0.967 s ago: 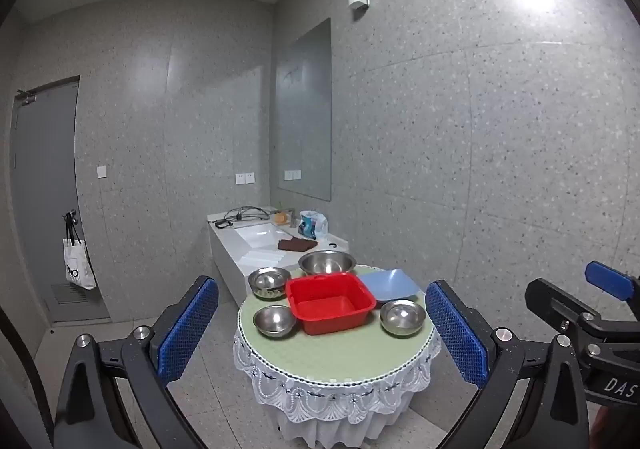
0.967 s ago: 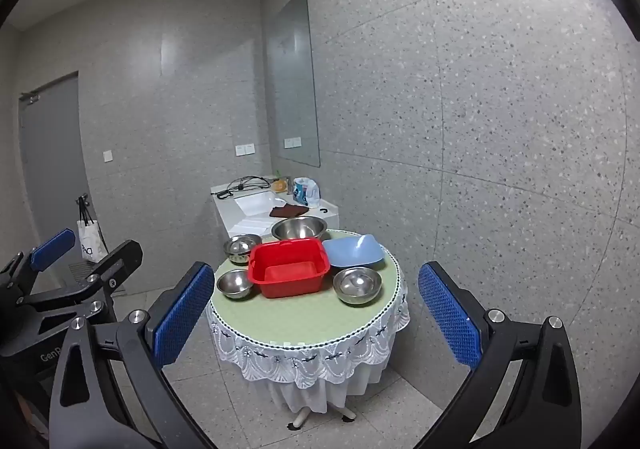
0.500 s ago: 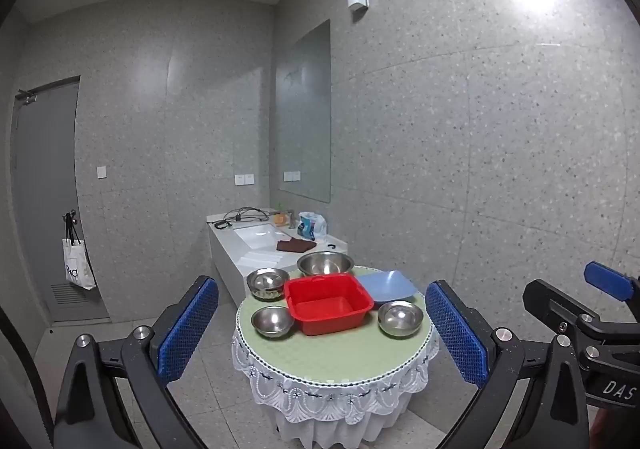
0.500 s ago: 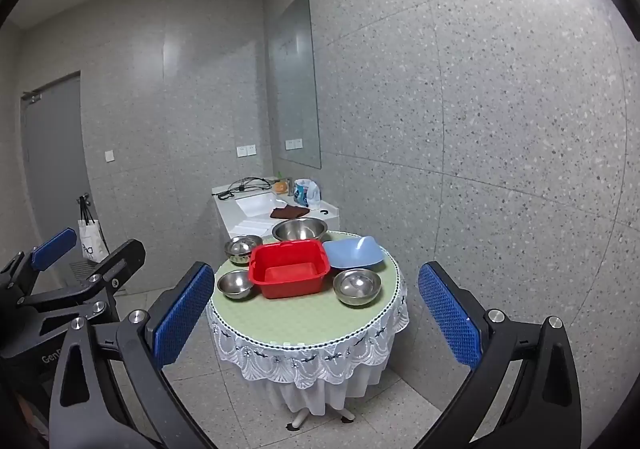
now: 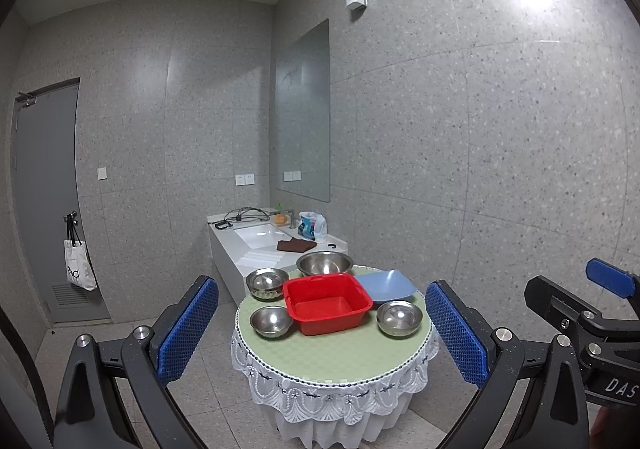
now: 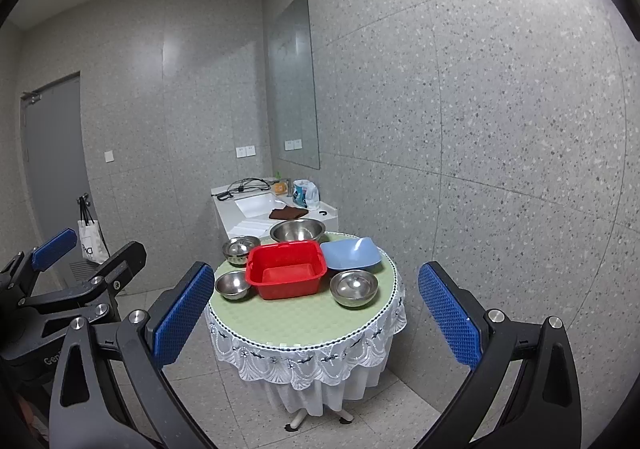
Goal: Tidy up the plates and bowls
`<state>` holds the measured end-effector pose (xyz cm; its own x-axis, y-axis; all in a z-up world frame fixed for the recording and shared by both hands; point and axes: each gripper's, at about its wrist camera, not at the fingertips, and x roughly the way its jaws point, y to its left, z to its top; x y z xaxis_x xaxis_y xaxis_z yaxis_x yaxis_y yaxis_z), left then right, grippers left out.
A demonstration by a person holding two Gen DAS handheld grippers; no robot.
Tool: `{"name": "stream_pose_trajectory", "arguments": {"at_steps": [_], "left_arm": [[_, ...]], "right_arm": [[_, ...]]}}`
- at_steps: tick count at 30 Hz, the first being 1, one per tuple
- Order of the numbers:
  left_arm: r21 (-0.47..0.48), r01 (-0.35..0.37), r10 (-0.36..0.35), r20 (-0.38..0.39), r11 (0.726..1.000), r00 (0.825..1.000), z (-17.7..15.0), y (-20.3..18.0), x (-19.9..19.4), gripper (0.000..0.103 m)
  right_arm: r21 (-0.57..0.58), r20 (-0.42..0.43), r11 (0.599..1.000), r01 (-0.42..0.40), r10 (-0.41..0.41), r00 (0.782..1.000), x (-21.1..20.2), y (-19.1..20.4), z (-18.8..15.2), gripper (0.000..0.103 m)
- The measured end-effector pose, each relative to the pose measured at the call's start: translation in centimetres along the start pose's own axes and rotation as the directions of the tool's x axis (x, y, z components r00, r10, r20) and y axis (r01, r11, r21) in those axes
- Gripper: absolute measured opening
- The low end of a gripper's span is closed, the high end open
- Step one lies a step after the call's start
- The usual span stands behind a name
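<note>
Between spread pads, left tool (image 5: 322, 333) and right tool (image 6: 316, 313): released, empty, well short of surface (image 6: 304, 325). Ahead: red basin (image 6: 285, 268) centred as collection point, four steel bowls (image 6: 354, 287) and blue plate (image 6: 351, 255) ringed around it, untouched.

Tiled washroom; sink counter (image 5: 256, 245), wall mirror (image 5: 303, 113), grey door (image 5: 44, 201)
</note>
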<state>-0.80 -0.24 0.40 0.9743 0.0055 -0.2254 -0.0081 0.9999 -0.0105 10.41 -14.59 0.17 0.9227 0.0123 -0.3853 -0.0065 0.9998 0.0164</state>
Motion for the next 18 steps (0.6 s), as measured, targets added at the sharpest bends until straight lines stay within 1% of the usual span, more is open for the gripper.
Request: {"name": "stream_pose_trajectory", "arguments": {"at_steps": [9, 18], "left_arm": [[0.0, -0.001, 0.001, -0.004, 1.0, 1.0, -0.02, -0.1, 0.02, 0.102], [0.001, -0.007, 0.007, -0.012, 1.0, 1.0, 0.04, -0.16, 0.45, 0.102]], "right_arm": [[-0.018, 0.022, 1.0, 0.01, -0.009, 1.0, -0.02, -0.53, 0.21, 0.103], [-0.018, 0.019, 1.0, 0.007, -0.006, 1.0, 0.2, -0.51, 0.16, 0.103]]}}
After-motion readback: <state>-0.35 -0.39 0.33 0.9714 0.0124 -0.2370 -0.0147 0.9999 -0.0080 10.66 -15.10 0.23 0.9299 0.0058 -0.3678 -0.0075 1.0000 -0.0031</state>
